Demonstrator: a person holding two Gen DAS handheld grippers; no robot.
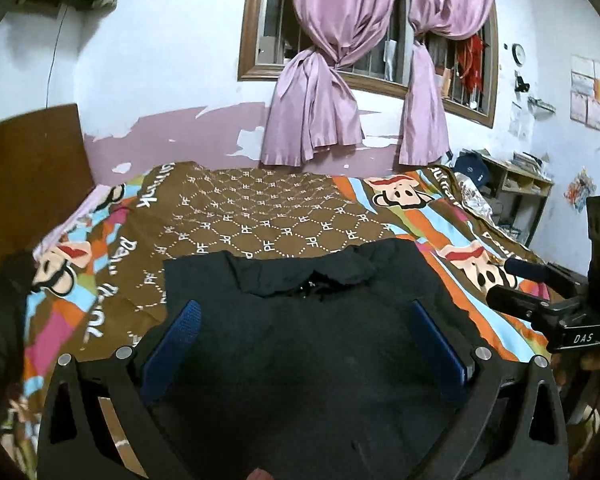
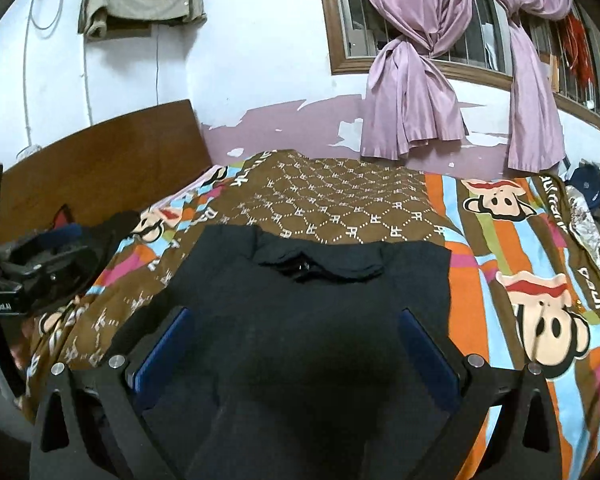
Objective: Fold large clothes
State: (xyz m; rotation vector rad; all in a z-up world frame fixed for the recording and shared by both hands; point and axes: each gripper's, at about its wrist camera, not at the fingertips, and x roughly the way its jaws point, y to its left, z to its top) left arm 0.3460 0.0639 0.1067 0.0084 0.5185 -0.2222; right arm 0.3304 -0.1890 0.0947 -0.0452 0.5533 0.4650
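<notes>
A large black garment [image 1: 204,280] lies flat on the patterned bedspread [image 1: 260,208], with its collar [image 1: 312,276] at the far end. My left gripper [image 1: 305,308] hovers over it, open, the blue pads [image 1: 180,332] wide apart with only cloth beneath. In the right wrist view the same garment [image 2: 412,276] fills the middle and its collar [image 2: 300,268] points away. My right gripper [image 2: 295,315] is also open above it, holding nothing. Each gripper shows at the edge of the other's view: the right one [image 1: 540,304] and the left one [image 2: 40,268].
A wooden headboard [image 2: 100,168] stands at the left, with a pile of dark clothes [image 2: 112,224] beside it on the bed. Pink curtains [image 1: 320,112] hang over a barred window on the far wall. A cluttered shelf [image 1: 516,184] sits past the bed's right side.
</notes>
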